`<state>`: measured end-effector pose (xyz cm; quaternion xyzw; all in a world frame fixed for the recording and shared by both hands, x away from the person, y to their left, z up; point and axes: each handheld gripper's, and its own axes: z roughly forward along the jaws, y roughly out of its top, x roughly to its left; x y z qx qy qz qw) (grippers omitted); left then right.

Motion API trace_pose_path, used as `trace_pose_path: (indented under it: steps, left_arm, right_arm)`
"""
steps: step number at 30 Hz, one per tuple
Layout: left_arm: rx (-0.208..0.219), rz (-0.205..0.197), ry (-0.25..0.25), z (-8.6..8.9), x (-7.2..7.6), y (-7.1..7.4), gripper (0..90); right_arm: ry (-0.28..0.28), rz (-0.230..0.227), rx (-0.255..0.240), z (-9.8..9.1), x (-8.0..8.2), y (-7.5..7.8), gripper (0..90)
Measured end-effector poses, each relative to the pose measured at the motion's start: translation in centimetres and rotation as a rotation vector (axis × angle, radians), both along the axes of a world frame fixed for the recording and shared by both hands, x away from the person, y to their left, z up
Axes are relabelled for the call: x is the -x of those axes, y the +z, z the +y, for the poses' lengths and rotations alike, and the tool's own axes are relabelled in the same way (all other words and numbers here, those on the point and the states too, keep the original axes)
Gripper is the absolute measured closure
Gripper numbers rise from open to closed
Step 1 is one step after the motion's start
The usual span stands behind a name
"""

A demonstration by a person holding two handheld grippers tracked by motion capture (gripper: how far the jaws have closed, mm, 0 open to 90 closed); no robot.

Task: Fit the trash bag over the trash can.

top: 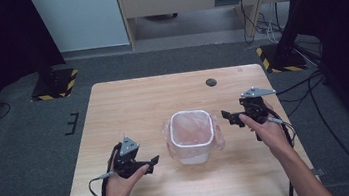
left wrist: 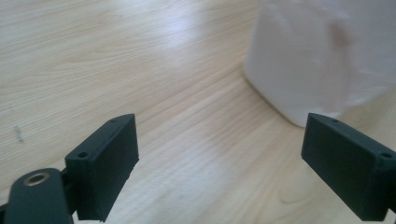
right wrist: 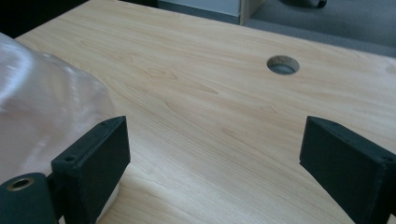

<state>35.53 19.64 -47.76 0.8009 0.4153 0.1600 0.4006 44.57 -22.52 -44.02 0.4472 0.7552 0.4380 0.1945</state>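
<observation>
The small white waste bin (top: 194, 138) stands upright near the middle of the wooden worktop (top: 133, 103), slightly toward the person's side. A thin clear plastic liner bag (top: 217, 138) sits inside it, and its top is folded out over the rim and hangs loosely down the outer walls.

**Handling.** The bin appears to be empty, thin-walled plastic; judge it light and easy to slide or tip if pushed from one side. The liner is soft, slippery film: it will crumple, stretch and slip off the rim under a careless pull. Take hold of the film at the overhanging fold, on opposite sides, pinching the film alone rather than the bin wall.

**Gripper state.** The left hand-held gripper (top: 152, 162) rests low beside the bin's left side, jaws spread wide with nothing between them; in the left gripper view the bin wall (left wrist: 303, 60) lies just ahead. The right hand-held gripper (top: 231, 117) hangs near the bin's right rim, jaws also spread and empty; in the right gripper view the liner (right wrist: 42, 116) bulges beside one jaw.

**Surroundings.** A round cable hole (top: 211, 82) sits in the worktop's far part, well apart from the bin. Nothing on the worktop blocks either approach. Cables trail from both grippers; keep them off the liner.
</observation>
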Motion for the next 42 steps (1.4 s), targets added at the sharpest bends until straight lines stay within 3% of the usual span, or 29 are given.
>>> trace_pose_path:
  steps: [4,9,14,23,29,35,38,40,42]
  left_arm:
    - [-0.015,0.012,0.053,0.7,-2.0,-0.7,10.0]
    - [-0.067,0.038,0.111,1.4,-4.1,-1.8,10.1]
    - [-0.075,0.064,0.152,2.0,-5.6,-2.8,10.0]
    - [-0.083,0.1,0.181,2.2,-6.9,-4.2,8.8]
    - [-0.119,0.134,0.165,1.9,-7.2,-4.8,7.4]
    - [-0.131,0.124,0.167,1.6,-7.3,-5.1,5.0]
    - [-0.141,0.085,0.169,1.5,-7.1,-5.5,4.1]
    - [-0.126,0.055,0.172,1.5,-6.9,-5.9,1.4]
    - [-0.125,0.054,0.173,1.5,-6.9,-5.9,0.3]
  right_arm:
    - [-0.021,0.026,0.008,-0.6,-0.3,-1.3,8.6]
    - [-0.045,0.049,0.013,-1.5,-0.9,-2.8,8.9]
    - [-0.086,0.087,0.027,-2.0,-1.6,-4.0,9.5]
    - [-0.104,0.108,0.073,-2.0,-2.5,-5.5,9.6]
    - [-0.121,0.126,0.082,-2.0,-2.6,-6.4,10.3]
    - [-0.15,0.142,0.097,-2.6,-2.6,-7.5,10.6]
    - [-0.16,0.151,0.125,-2.8,-2.6,-8.0,10.8]
    - [-0.175,0.16,0.137,-2.8,-2.7,-8.5,10.7]
    - [-0.184,0.18,0.172,-2.8,-2.7,-9.2,9.5]
